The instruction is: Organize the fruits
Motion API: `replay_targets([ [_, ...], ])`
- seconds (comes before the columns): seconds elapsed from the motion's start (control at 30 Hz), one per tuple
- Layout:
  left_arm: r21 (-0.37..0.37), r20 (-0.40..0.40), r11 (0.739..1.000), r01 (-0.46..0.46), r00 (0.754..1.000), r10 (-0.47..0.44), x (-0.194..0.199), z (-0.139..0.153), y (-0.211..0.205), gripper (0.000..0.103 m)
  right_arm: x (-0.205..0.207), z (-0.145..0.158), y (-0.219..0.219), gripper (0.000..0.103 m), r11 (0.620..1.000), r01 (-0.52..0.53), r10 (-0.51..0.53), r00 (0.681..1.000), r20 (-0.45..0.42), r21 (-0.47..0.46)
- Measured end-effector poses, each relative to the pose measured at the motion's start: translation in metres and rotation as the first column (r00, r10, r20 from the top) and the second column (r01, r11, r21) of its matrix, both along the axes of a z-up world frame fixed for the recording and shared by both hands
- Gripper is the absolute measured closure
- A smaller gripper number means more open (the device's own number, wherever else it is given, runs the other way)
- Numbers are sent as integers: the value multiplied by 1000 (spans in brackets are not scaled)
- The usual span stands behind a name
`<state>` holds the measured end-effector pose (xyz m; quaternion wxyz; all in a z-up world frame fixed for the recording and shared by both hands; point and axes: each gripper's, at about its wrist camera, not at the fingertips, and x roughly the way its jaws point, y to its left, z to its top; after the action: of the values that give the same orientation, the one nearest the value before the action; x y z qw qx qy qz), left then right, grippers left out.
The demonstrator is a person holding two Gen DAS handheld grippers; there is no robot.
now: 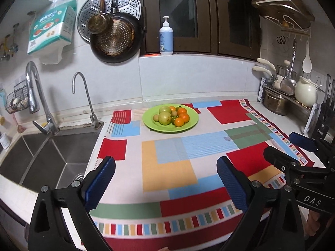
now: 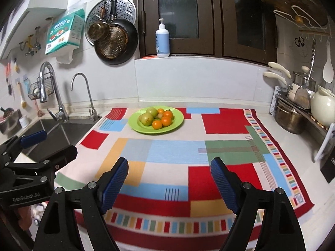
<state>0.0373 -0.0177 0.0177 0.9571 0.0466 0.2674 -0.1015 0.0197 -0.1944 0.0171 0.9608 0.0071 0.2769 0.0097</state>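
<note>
Both grippers, left (image 1: 165, 179) and right (image 2: 169, 182), gape empty at frame bottom; approach the plate (image 1: 150, 123) (centre frame) slowly, taking one orange (image 1: 179, 122) squarely.

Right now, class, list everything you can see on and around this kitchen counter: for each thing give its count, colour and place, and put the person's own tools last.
plate: one, light green, far middle of the cloth, holding all the fruit
oranges: about four, orange, right side of the plate
green fruits: two large and a few small, pale green, left side of the plate
cloth: one, patchwork of red, blue, yellow and green, over the counter
sink: one, steel, left of the cloth
taps: two, chrome, behind the sink
pump bottle: one, pale blue, window sill
pans: several, dark and brass, on the wall
left gripper: black with blue pads, open, empty
right gripper: same, open, empty
</note>
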Motion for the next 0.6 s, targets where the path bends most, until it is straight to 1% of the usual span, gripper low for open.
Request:
replay_targets([
  [0.27, 15, 2, 1000, -16, 1000, 16, -26, 1, 1, 0, -29, 4, -2, 21, 1000, -11, 11, 1000, 12, -3],
  [0.47, 15, 13, 1000, -19, 1000, 19, -40, 3, 1, 0, -41, 6, -1, 21, 1000, -19, 19, 1000, 19, 0],
  [0.6, 18, 23, 1000, -22, 999, 22, -47, 6, -1, 0, -46, 6, -2, 19, 1000, -22, 22, 1000, 20, 2],
])
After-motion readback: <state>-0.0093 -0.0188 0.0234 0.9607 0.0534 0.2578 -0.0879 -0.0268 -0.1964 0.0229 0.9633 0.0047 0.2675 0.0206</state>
